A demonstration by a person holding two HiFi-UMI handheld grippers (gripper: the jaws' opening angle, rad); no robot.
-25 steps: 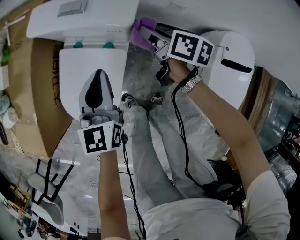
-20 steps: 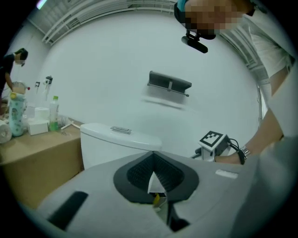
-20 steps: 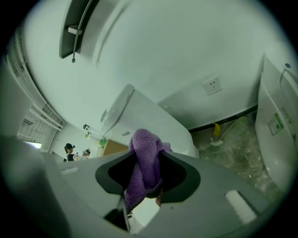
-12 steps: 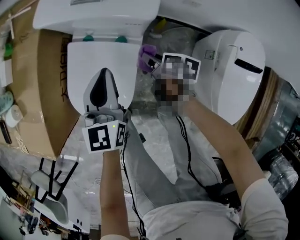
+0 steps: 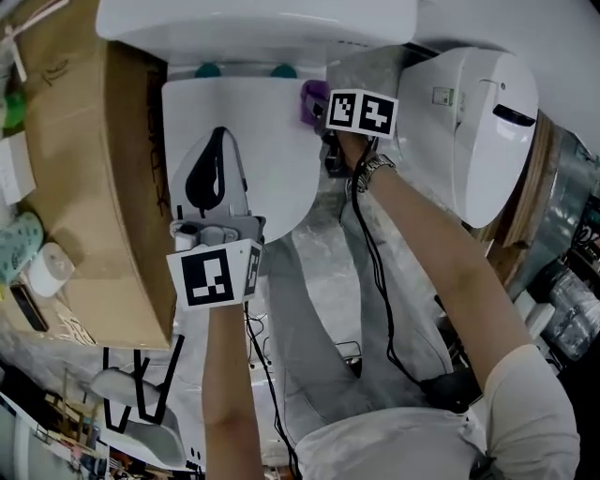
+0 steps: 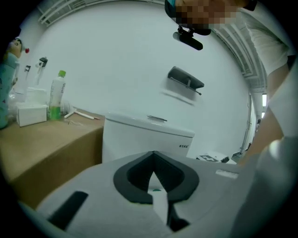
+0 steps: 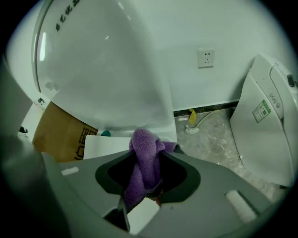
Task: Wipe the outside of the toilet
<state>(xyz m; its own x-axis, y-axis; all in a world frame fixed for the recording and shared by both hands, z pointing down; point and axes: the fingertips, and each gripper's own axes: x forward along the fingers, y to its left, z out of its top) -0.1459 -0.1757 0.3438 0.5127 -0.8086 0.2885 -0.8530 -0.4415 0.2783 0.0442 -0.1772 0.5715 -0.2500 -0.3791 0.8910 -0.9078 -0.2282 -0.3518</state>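
Right tongs [image 5: 319, 111] drop from tank [image 5: 253, 23] to toilet lid [image 5: 267, 159] edge.
Pinching purple cloth [image 5: 312, 97]; left tongs [image 5: 208, 178] pressed together, empty, over lid.

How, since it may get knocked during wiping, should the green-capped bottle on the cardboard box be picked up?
Grip the bottle round its cylindrical body, below the cap, approaching level. It stands upright, and a white box sits close on its left in the left gripper view, so come from the front.

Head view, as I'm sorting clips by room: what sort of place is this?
Likely a makeshift bathroom or toilet test room: a white toilet stands between a big cardboard box and a second white toilet-like unit.
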